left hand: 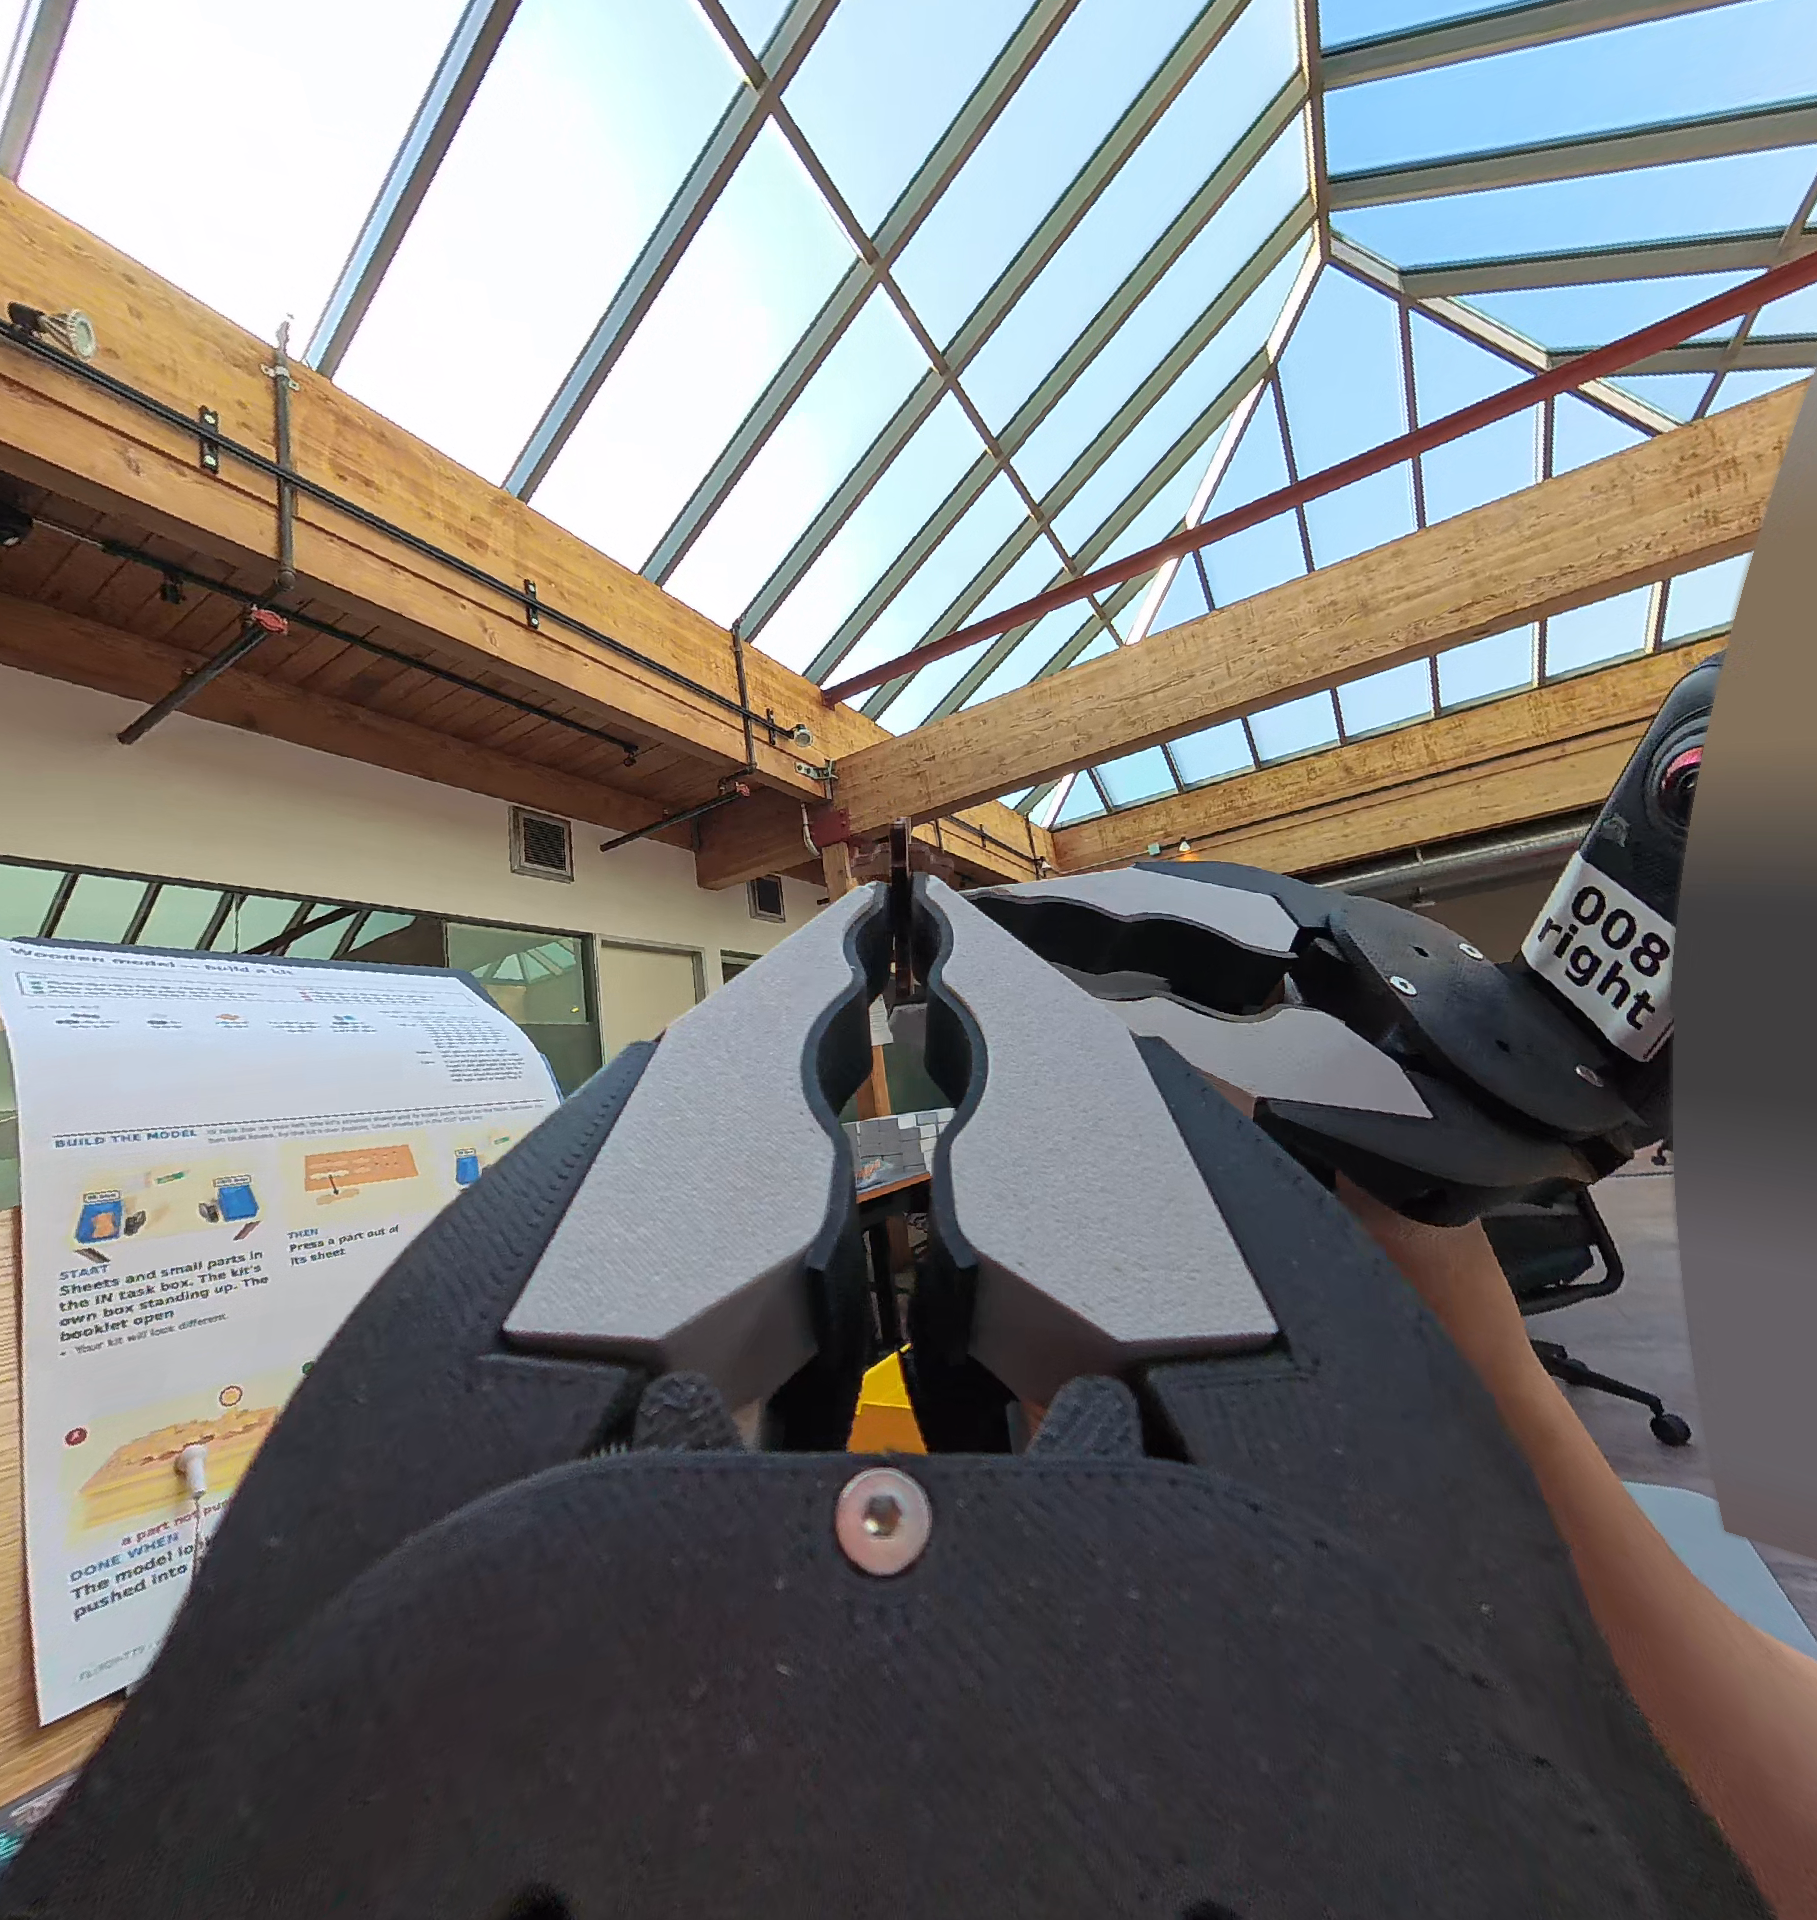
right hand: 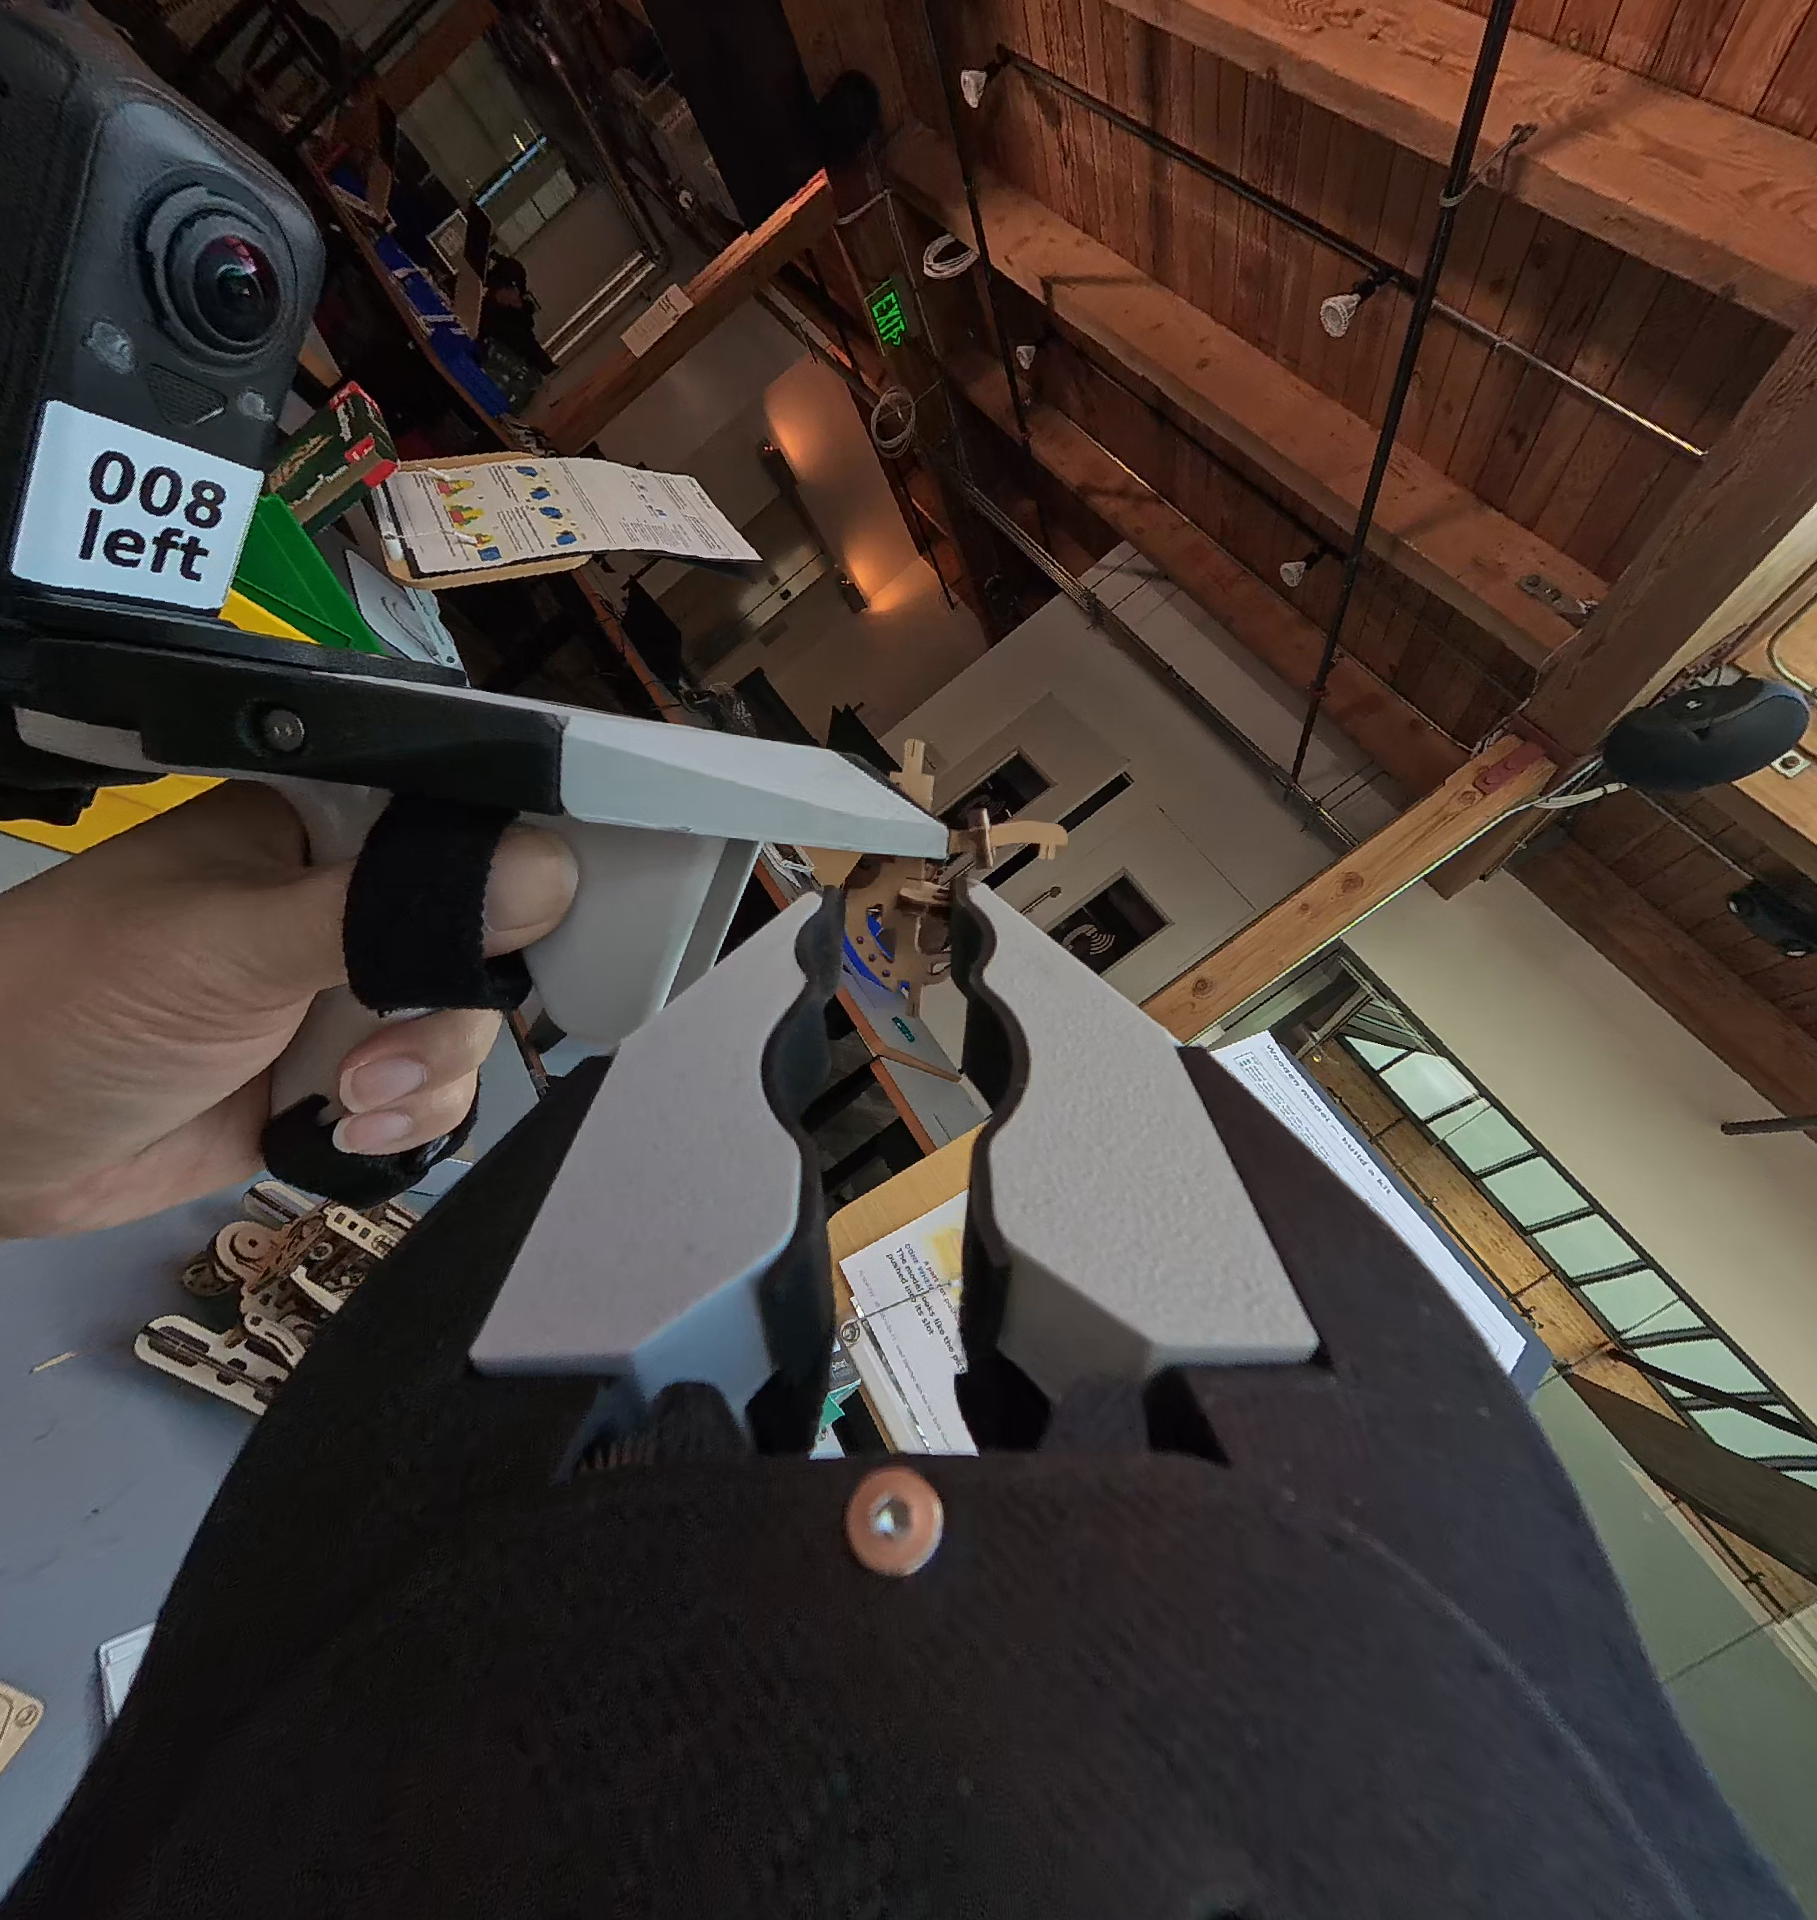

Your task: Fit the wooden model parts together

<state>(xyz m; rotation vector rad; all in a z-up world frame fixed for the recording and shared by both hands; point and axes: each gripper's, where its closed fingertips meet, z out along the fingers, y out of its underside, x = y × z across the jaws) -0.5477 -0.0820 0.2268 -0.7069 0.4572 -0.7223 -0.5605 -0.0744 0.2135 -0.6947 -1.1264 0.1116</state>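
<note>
Both grippers are raised well off the table, cameras angled toward the ceiling. The left gripper [left hand: 899, 894] has its fingers drawn nearly together, pinching a thin dark wooden piece [left hand: 899, 868] edge-on at the very tips; a sliver of it stands proud above the tips. The right gripper [right hand: 888, 914] has its fingers somewhat apart, with the wooden model [right hand: 919, 914], a small laser-cut assembly with a round perforated plate and projecting tabs, sitting between the tips; whether the pads actually press on it cannot be told. In the right wrist view the left gripper's tips [right hand: 945, 831] meet the model from the left, touching its upper tabs just above the right fingertips. A hand [right hand: 156, 997] grips the left tool's handle. Below and left of the right fingers, loose wooden parts [right hand: 280, 1278] lie on the grey table [right hand: 42, 1455]. An instruction sheet [left hand: 208, 1195] stands left of the left fingers.
</note>
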